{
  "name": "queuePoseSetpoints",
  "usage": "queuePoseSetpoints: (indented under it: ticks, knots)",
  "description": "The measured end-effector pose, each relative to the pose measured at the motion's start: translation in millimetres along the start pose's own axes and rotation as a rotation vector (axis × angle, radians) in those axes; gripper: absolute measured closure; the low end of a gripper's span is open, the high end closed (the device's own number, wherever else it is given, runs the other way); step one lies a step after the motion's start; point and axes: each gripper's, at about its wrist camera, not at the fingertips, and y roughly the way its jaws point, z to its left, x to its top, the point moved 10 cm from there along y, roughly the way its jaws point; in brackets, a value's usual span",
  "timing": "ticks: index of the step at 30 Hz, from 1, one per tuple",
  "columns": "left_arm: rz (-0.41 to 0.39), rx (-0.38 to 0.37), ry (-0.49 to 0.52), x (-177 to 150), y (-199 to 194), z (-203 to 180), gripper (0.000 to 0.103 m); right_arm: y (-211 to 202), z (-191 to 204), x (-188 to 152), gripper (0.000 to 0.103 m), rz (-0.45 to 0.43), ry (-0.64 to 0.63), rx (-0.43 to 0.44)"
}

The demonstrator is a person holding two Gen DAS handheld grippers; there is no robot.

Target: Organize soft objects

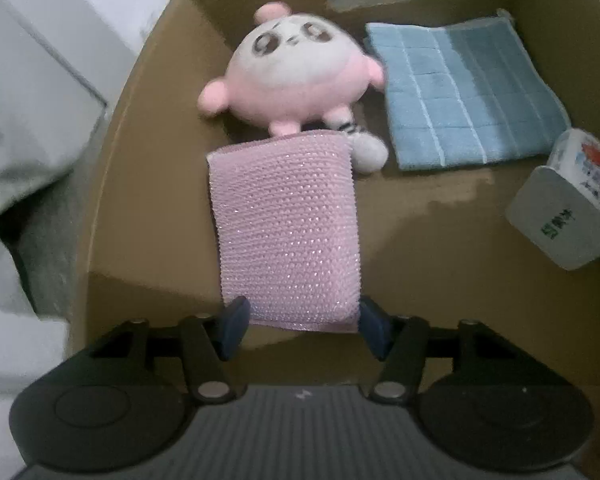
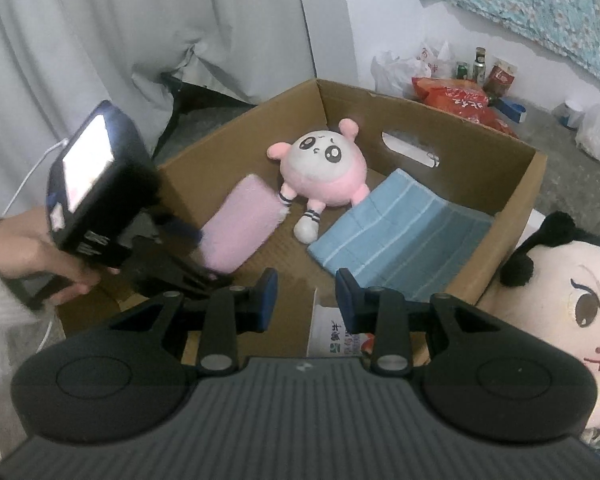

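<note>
Cardboard box [image 1: 148, 128] sits open on the floor, holding the soft things. In the left wrist view the left gripper [image 1: 300, 326] points steeply down into it, its blue fingers [image 1: 232, 326] flanking the near end of a pink knitted sponge cloth [image 1: 286, 224]. The pads sit right at the cloth's two edges, but whether they press on it or stand just clear I cannot tell. The cloth's far end reaches the feet of a round pink-and-white plush toy [image 1: 288, 76] lying face up near the box's far wall. Just beside the plush, to its right, lies a folded blue checked towel [image 1: 464, 96].

From the right wrist view, the right gripper [image 2: 306, 302] hovers over the box's near edge, its jaws partly parted. A white packet with printed lettering [image 2: 336, 336] shows below and between the fingers; whether it is gripped cannot be made out. A person's hand [image 2: 40, 256] in a white sleeve holds the left gripper's body at the left. Outside the box, at the right, rests a large plush doll head [image 2: 572, 320] with black hair. Plastic bags and bottles [image 2: 460, 76] stand by the far wall.
</note>
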Motion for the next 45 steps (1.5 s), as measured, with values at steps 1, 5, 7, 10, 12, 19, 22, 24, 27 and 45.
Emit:
queuePoseSetpoints:
  ticks: [1, 5, 7, 10, 12, 19, 22, 24, 27, 45]
  knots:
    - [-0.002, 0.014, 0.020, 3, 1, -2, 0.025, -1, -1, 0, 0.071, 0.000, 0.001, 0.002]
    - [-0.005, 0.013, 0.076, -1, -10, -13, 0.009, -4, -2, 3, 0.071, -0.009, 0.005, 0.012]
    - [-0.029, 0.016, 0.085, -3, -22, -15, 0.012, -6, -2, 5, 0.071, -0.020, 0.006, 0.011]
    - [-0.089, -0.020, 0.045, 6, -38, -14, 0.029, -12, -1, 7, 0.071, -0.035, 0.010, 0.014]
    - [-0.144, -0.028, 0.009, 22, -40, -10, 0.045, -16, 0, 7, 0.071, -0.043, 0.012, 0.013]
    - [-0.030, 0.076, 0.069, 34, 6, -8, 0.038, -26, -2, 3, 0.071, -0.043, 0.018, 0.005]
    - [-0.114, -0.038, 0.014, 32, -27, -20, 0.014, -34, -7, 8, 0.071, -0.065, 0.021, 0.000]
    - [-0.197, -0.147, 0.005, 31, -55, -34, 0.006, -41, -11, 10, 0.071, -0.083, 0.021, -0.020]
    - [-0.289, -0.323, 0.070, 32, -85, -70, 0.006, -50, -18, 12, 0.070, -0.096, 0.024, -0.044]
    - [-0.250, -0.480, 0.449, 37, -33, -134, 0.025, -37, -14, 9, 0.064, 0.009, -0.134, -0.093]
